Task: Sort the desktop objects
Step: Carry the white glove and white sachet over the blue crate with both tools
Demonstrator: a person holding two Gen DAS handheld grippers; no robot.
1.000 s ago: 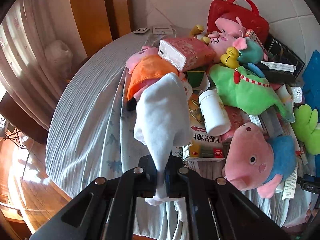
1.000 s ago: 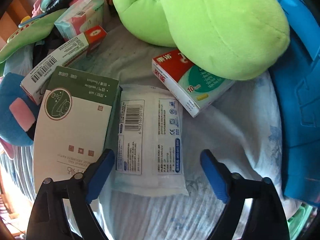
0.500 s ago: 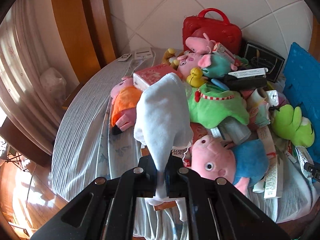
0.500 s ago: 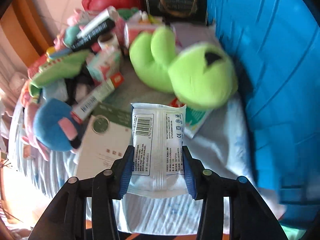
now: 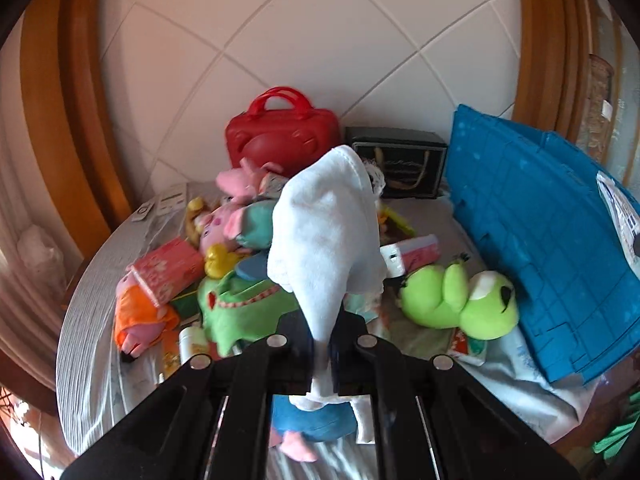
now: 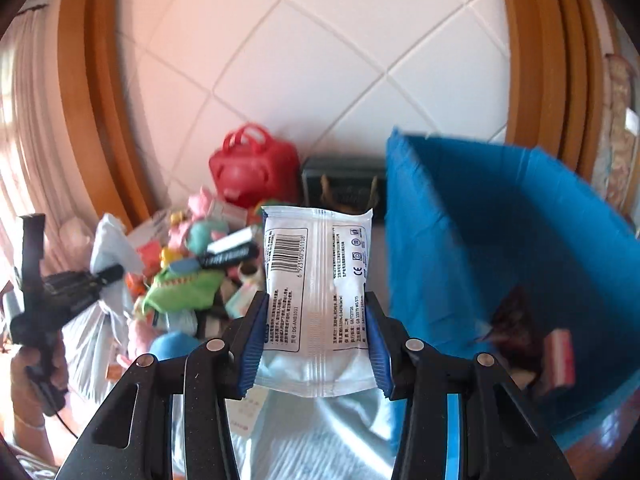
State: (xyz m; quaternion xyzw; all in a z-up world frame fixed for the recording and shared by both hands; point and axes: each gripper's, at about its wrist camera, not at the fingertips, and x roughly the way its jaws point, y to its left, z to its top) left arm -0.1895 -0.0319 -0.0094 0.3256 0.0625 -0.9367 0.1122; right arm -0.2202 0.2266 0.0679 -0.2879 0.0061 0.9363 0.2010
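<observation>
Right gripper: nearest to hand; its blue-padded jaws pinch a flat white plastic sachet with a printed barcode by its two long edges, held upright and clear of the table.

Left gripper: jaws pressed together on the thin lower end of a pale white plush toy, which stands up off the fingers above the heap.

Blue plastic crate: just to the right of the sachet, its open side facing the right gripper. A dark item and a pink-and-white box lie in its lower corner; both are blurred, so I cannot say what they are.

Done so far: judging by the crate's contents, only a little has been put away.

In hand: two items lifted, one per gripper, neither set down yet.

Cloth-covered round table: most of the work is left. A green frog plush lies against the crate's outer wall; a green dinosaur plush, pink pig plushes, a pink tissue pack and small cartons are jumbled together to its left.

Far edge: a red hard-shell handbag and a black gift box stand against the tiled wall, unsorted.

Estimate: early stage; the sachet probably goes into the crate next.
</observation>
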